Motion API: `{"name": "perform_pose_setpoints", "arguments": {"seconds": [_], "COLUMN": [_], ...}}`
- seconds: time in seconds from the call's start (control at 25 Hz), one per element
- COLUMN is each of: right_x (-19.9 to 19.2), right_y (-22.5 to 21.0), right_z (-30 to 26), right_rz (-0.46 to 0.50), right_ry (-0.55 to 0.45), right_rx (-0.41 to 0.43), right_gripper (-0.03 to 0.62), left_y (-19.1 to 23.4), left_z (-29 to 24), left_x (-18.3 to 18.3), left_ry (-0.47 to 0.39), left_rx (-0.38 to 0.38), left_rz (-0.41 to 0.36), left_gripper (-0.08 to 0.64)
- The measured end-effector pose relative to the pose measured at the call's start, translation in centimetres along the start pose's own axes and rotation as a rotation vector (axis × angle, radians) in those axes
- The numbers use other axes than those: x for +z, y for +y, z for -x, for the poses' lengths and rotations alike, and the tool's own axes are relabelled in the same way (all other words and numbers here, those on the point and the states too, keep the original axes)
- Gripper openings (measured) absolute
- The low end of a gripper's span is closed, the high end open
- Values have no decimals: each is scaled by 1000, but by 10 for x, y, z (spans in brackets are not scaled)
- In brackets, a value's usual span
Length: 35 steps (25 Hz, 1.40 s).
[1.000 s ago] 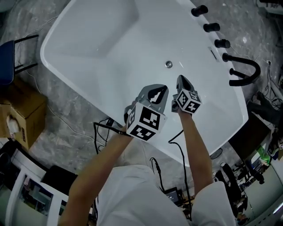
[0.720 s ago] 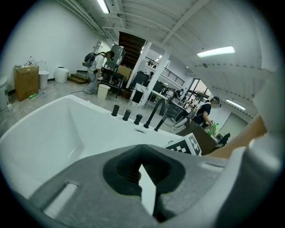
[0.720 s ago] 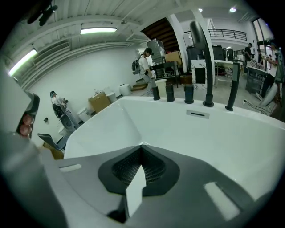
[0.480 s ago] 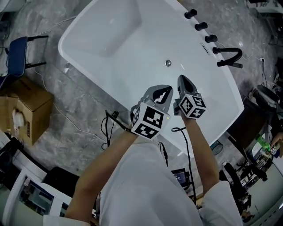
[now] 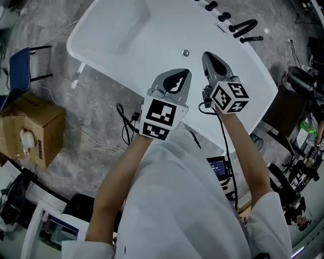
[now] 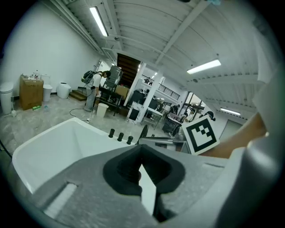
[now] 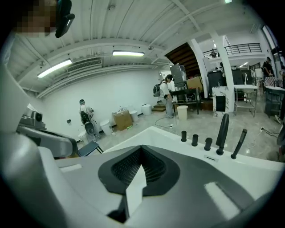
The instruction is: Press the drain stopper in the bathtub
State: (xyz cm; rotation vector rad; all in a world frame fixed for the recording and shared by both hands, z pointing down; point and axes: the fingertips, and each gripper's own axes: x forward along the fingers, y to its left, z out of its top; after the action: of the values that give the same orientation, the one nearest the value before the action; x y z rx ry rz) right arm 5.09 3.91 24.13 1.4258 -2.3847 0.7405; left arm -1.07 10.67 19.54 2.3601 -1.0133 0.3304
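The white bathtub [image 5: 126, 30] fills the top of the head view, and its small round metal drain stopper [image 5: 186, 52] lies on the tub floor. My left gripper [image 5: 177, 77] is held high over the tub's near rim, shut, with nothing between its fingers. To its right my right gripper [image 5: 209, 58] is also shut and empty, its tips just right of the stopper in the picture. The gripper views look level across the tub [image 6: 49, 147] [image 7: 173, 136]. My left gripper [image 6: 141, 148] and right gripper [image 7: 142, 147] hide the stopper there.
A black faucet spout [image 5: 244, 25] and black knobs [image 5: 212, 6] line the tub's far rim. A cardboard box [image 5: 30, 126] and blue chair [image 5: 19, 68] stand to the left. Cables [image 5: 124, 121] trail by the near rim. Equipment [image 5: 304, 136] crowds the right.
Both grippers have come up towards the head camera, looking larger, and remain shut. The tub and stopper have slid up and away in the head view.
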Motion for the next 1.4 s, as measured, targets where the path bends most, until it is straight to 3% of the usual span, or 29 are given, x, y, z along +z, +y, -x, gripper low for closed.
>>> {"name": "perform_pose_setpoints", "arguments": {"seconds": [0.48, 0.68, 0.92, 1.12, 1.28, 1.4], "right_x": [37, 59, 89, 98, 91, 78], "right_y": [94, 133, 176, 217, 241, 252], "right_z": [106, 150, 201, 243, 265, 274], "right_rz": [106, 137, 178, 243, 221, 177], "right_ry": [-68, -141, -251, -335, -381, -377], "right_rx": [125, 168, 196, 236, 251, 241], "right_gripper": [-8, -8, -8, -8, -8, -8], "left_y": [-50, -76, -112, -136, -143, -146], "left_z": [100, 127, 149, 176, 214, 244], "left_x": [32, 37, 40, 35, 49, 49], "left_ry": [-129, -153, -159, -167, -275, -299], "left_rx": [22, 27, -30, -22, -3, 31], "left_rz": [43, 40, -56, -201, -150, -64], "left_gripper": [0, -2, 0, -2, -2, -2]}}
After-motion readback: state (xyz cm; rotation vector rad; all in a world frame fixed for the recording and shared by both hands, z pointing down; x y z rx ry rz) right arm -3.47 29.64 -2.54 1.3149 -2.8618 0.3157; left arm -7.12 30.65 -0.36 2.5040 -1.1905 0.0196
